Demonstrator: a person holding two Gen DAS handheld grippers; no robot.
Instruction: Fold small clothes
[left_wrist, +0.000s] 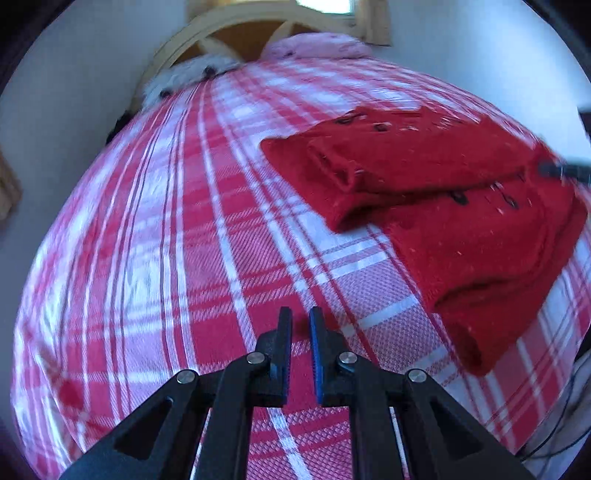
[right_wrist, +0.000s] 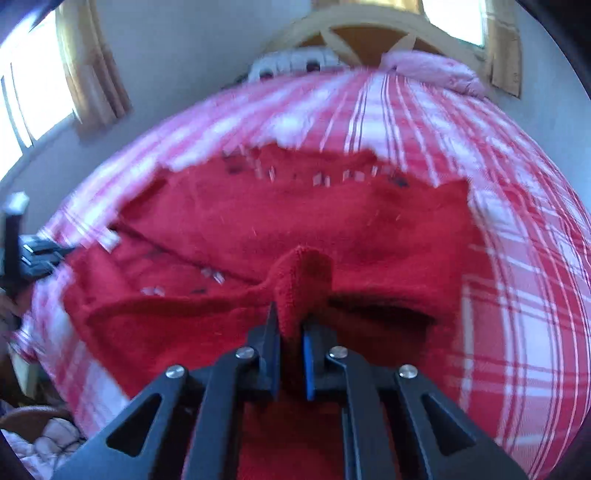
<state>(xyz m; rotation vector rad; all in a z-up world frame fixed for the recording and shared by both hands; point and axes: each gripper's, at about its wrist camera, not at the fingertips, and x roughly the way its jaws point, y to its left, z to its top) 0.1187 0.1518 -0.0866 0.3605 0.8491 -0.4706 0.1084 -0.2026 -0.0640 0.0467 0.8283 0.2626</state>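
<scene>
Pinching a fold of the red cardigan (right_wrist: 314, 221) in the right gripper (right_wrist: 290, 325): cloth bunched up between the two pads, jaws clamped narrow on it. Left gripper (left_wrist: 298, 317) off the garment, over bare checked bedspread (left_wrist: 166, 221), jaws nearly together, nothing between them. One cardigan only, lying on the bedspread, partly doubled over, one sleeve (left_wrist: 332, 173) across the body in the left wrist view. Dark buttons showing in two rows; count blurred, four or so legible from the left wrist. At the bed head: one wooden headboard (right_wrist: 369, 22), one pink pillow (right_wrist: 436, 70), one white pillow (left_wrist: 192, 74). Two curtained windows visible from the right wrist. Both views motion-smeared.
</scene>
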